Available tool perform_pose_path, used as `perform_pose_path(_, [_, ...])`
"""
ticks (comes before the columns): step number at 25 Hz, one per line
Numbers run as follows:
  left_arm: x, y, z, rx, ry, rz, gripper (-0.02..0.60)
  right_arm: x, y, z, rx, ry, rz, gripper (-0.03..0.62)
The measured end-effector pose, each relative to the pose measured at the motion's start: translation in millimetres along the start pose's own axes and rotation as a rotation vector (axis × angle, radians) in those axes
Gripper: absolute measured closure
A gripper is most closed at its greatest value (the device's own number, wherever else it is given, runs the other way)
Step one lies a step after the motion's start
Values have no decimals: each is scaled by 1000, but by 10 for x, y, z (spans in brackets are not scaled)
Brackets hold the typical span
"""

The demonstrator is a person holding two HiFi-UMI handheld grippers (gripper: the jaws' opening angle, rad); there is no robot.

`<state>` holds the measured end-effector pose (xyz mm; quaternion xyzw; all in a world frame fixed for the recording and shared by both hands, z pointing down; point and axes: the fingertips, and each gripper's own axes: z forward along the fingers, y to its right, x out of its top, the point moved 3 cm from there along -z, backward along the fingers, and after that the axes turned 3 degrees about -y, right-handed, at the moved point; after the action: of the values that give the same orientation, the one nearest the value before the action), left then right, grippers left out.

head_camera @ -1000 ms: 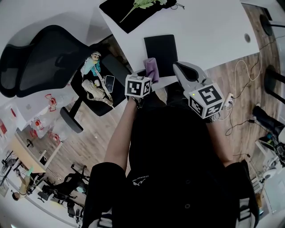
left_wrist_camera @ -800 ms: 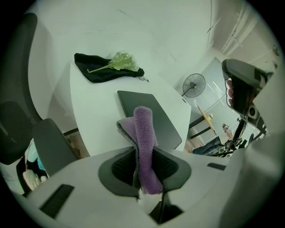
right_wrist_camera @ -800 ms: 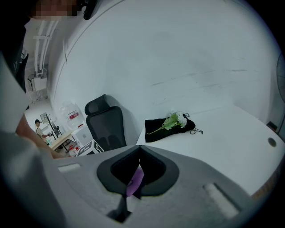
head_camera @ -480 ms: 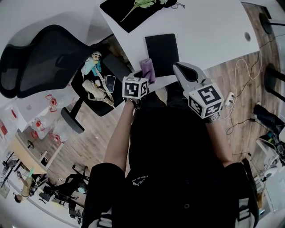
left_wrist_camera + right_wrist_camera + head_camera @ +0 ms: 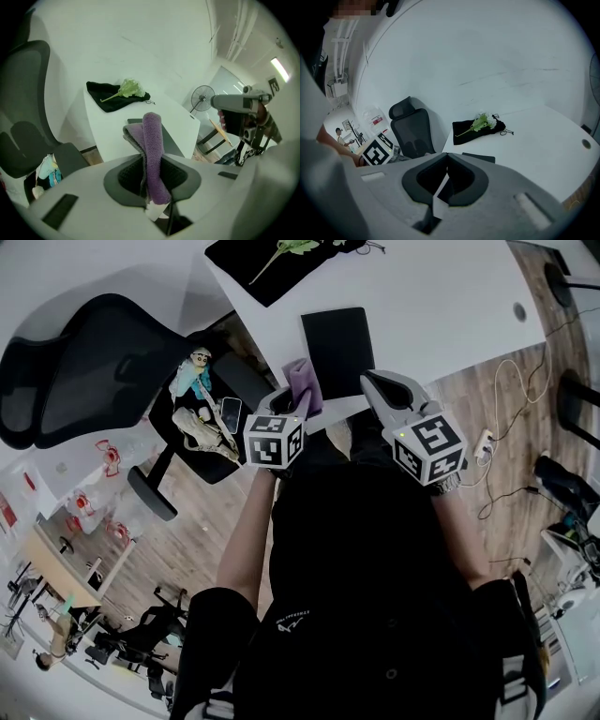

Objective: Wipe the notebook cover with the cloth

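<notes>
Left gripper view tells most of the story: the left gripper [image 5: 152,180] has its jaws clamped on the purple cloth [image 5: 151,140]. The cloth is pinched into a narrow fold and pokes out well past the jaw tips. The notebook [image 5: 337,348] lies flat and shut on the white table [image 5: 441,306], close to the near edge. In the head view the cloth sits just left of the notebook's near left corner. I can't tell if it's touching, but my guess is the wipe hasn't started.

The right gripper [image 5: 447,165] has its jaws together on nothing. It hangs by the near edge, just right of the notebook, and isn't pinning anything down.

What I'd worry about:
- The notebook is loose. With nothing holding it, a firm stroke could just shove it around, and a stroke pulled toward the near side could drag it off the edge.
- The cloth is bunched thin, so only a narrow strip would meet the cover. That leaves streaks of unwiped area unless the passes overlap.
- The floppy end could fold under or snag on the notebook's edge, and that could tug the cloth out of the jaws.
- Come in too low and the hard jaw tips scrape the cover instead of the cloth.
</notes>
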<state>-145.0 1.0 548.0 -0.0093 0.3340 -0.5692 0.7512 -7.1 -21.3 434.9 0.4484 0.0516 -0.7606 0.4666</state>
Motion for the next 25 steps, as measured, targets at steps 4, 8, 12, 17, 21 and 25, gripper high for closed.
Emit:
perform_pose_path(4, [232,166,-220,4,110,4,497,-19,22,-15,7,-8,-2,589])
perform_pose_path(8, [440,305,-459,-1,228,5,497,-40,32,-13,10,-10,-3,589])
perform_pose_path(12, [579,398,-627,15,296,20,497,-7,29,-49,8,4,-11,589])
perform_pose_path(17, [691,466,-693,24,333,35,497,44,49,-99,6,25,-29,589])
perform_pose_path(21, [811,511,-810,32,381,46,497,170,59,-185,1,65,-50,589])
perform_pose_path(25, [953,632,-955,54,435,88,499,318,148,-337,-22,117,-42,589])
